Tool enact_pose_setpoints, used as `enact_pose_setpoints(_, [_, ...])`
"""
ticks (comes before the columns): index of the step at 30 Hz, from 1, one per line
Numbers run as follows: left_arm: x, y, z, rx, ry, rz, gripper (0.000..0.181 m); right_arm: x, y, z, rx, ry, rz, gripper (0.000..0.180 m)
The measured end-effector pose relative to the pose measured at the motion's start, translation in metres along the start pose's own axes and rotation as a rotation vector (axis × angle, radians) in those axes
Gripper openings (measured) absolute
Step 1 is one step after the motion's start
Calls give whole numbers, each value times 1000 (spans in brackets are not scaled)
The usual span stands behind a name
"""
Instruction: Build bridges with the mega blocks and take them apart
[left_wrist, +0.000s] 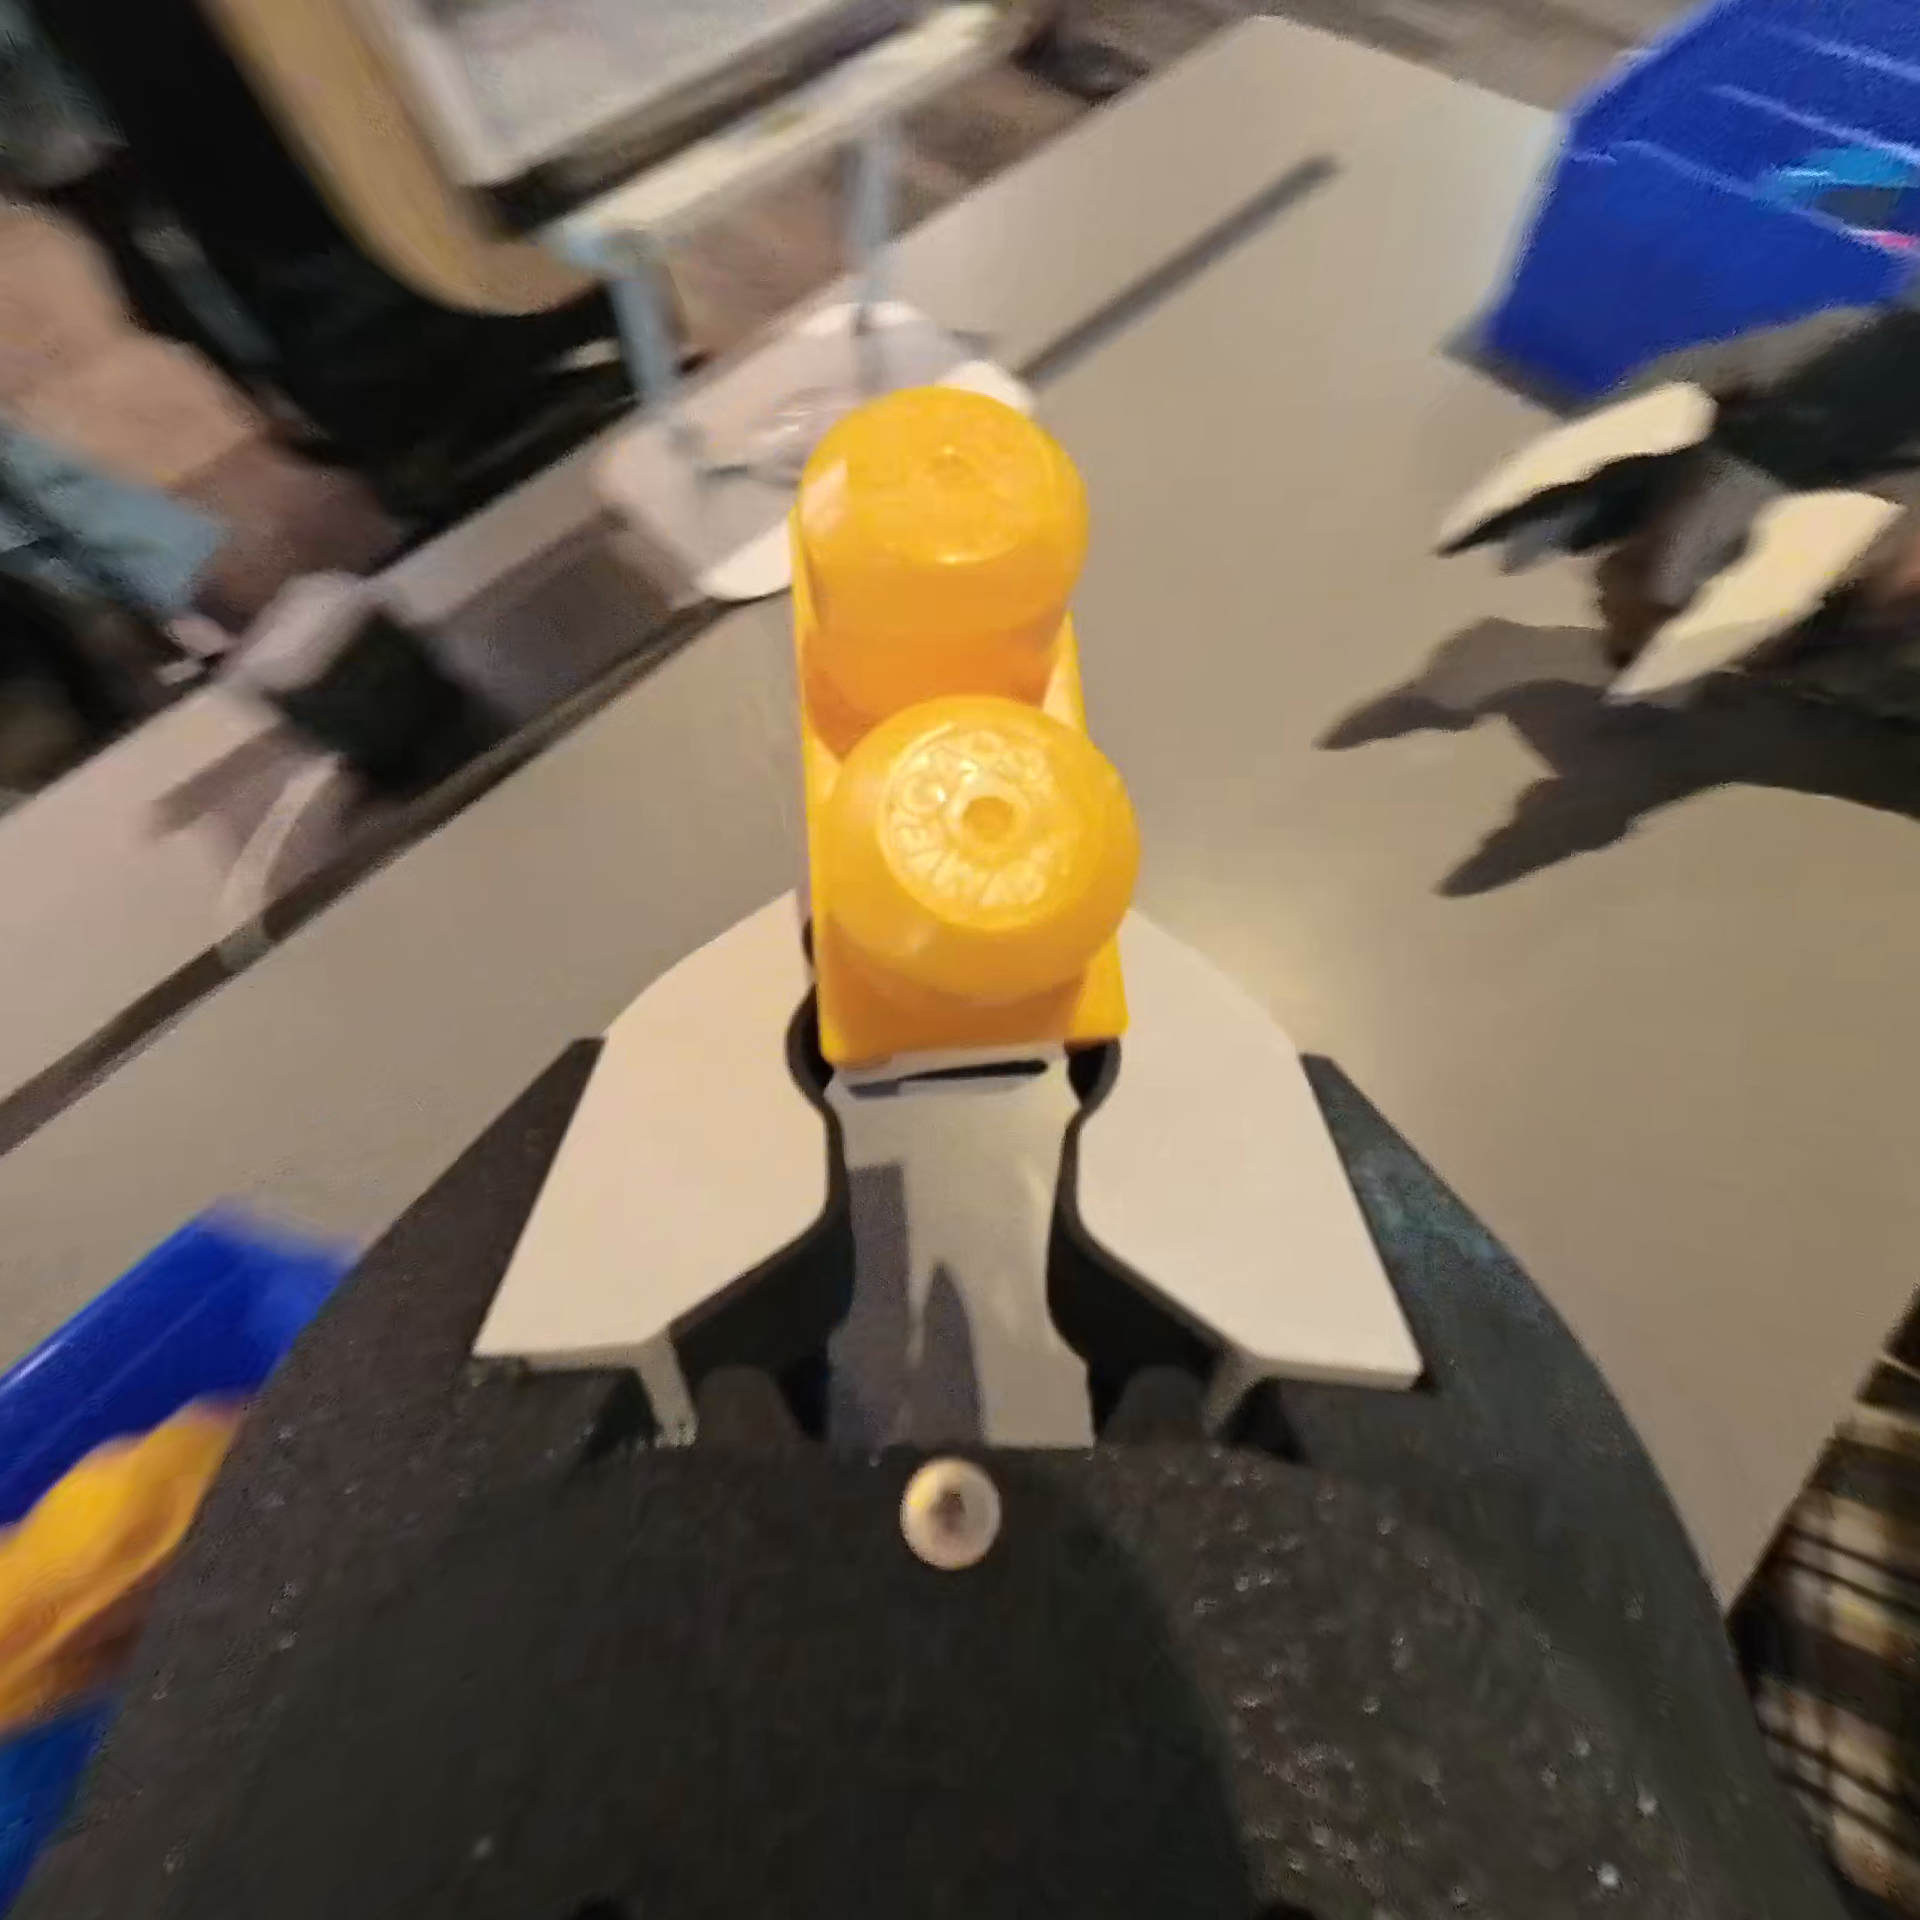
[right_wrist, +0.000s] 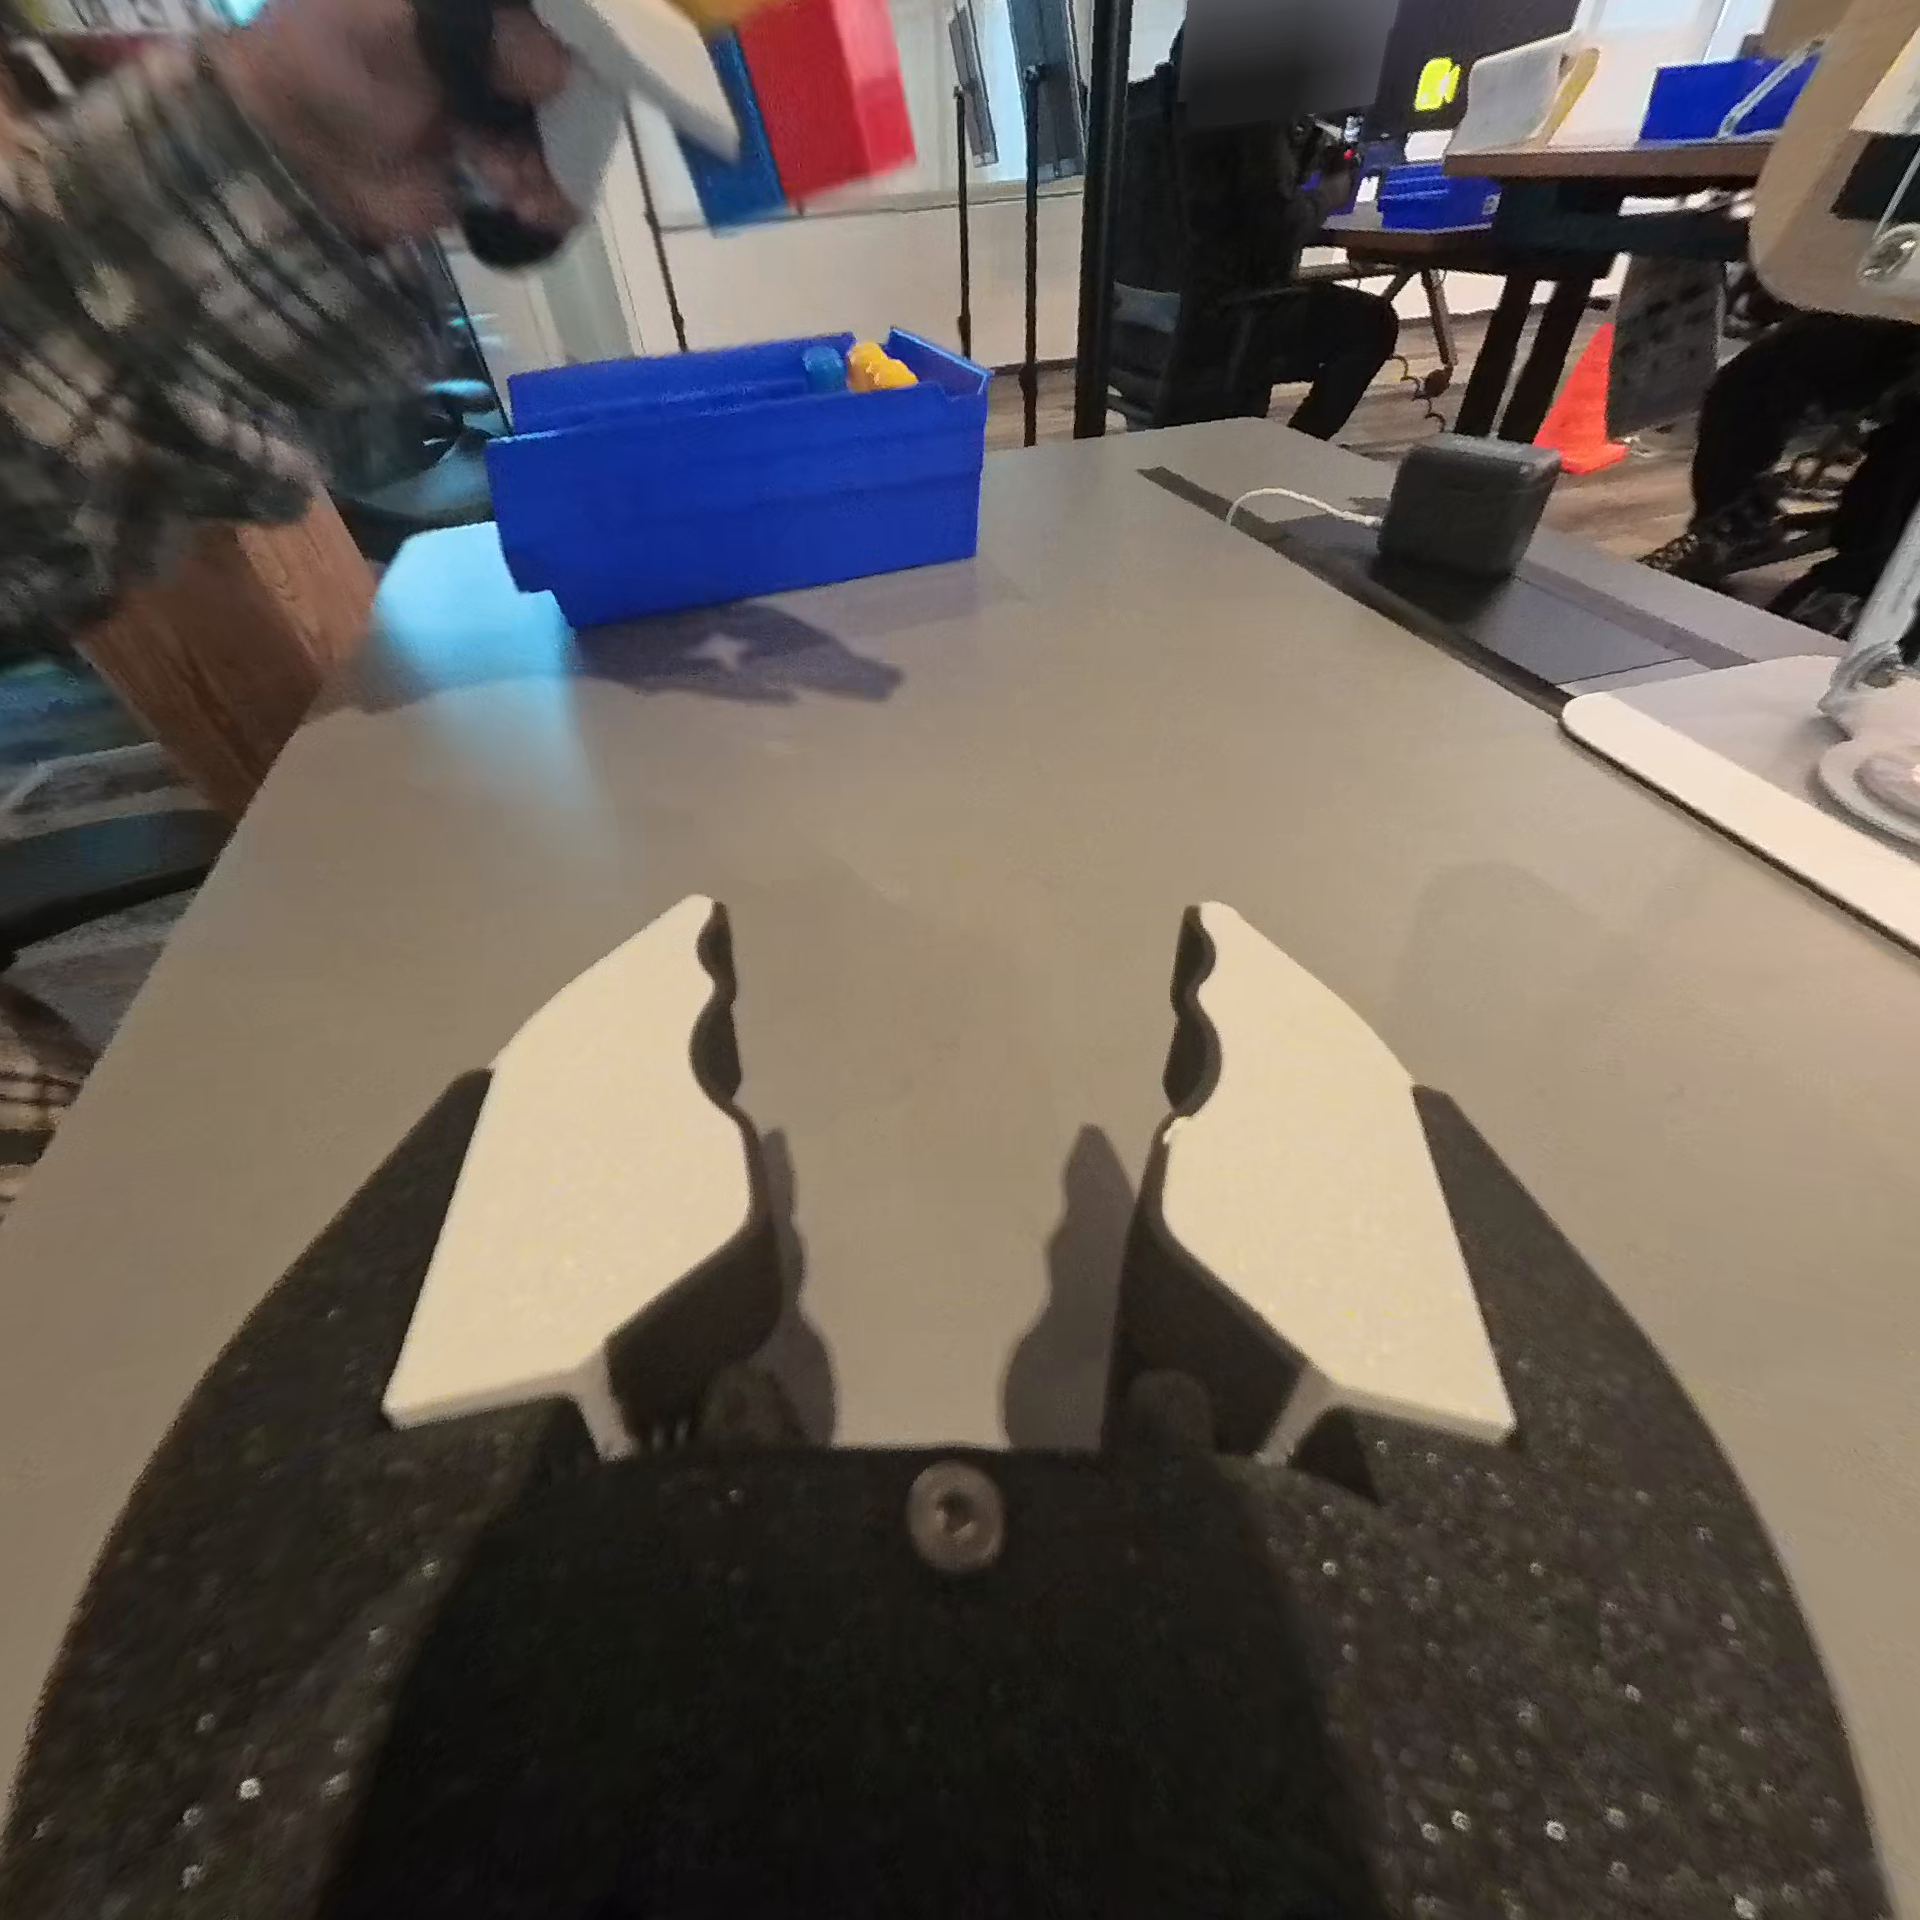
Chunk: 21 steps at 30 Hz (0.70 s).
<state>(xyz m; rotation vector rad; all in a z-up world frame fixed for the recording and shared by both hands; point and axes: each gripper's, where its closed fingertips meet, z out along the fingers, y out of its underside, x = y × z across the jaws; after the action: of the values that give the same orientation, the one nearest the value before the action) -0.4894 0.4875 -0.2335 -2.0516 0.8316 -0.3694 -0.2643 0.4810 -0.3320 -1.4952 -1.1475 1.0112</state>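
Note:
My left gripper (left_wrist: 961, 956) is shut on a yellow two-stud mega block (left_wrist: 945, 665), held in the air above the grey table (left_wrist: 1247, 831), studs facing the camera. My right gripper (right_wrist: 951, 920) is open and empty, low over the bare grey table (right_wrist: 935, 748). It also shows, blurred, in the left wrist view (left_wrist: 1662, 540) at the upper right. A blue bin (right_wrist: 738, 488) at the table's far left holds blue (right_wrist: 823, 366) and yellow blocks (right_wrist: 881, 369). The left gripper (right_wrist: 623, 94) shows blurred above it, top left.
A dark grey cube (right_wrist: 1465, 509) with a white cable sits on a dark strip at the far right. A white mat (right_wrist: 1714, 790) lies at the right edge. A blurred blue bin (left_wrist: 1714, 156) is upper right, another blue bin with yellow blocks (left_wrist: 104, 1403) lower left. A person's checked sleeve (right_wrist: 125, 312) is left. There is about 25 cm between the tips of the two grippers.

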Motion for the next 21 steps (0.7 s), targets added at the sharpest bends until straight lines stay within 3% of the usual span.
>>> enact_pose_setpoints(4, [82,0,81,7,319,119,42,-2,-13,-10,53,-38,11,81])
enact_pose_setpoints(7, [123,9,117,25,492,188,42,-3,-23,-20,98,-66,14,80])
enact_pose_setpoints(12, [171,29,138,45,738,234,42,-10,-26,-23,110,-135,31,76])
enact_pose_setpoints(21, [207,56,145,-116,804,245,43,-52,-4,8,-25,-298,50,63])
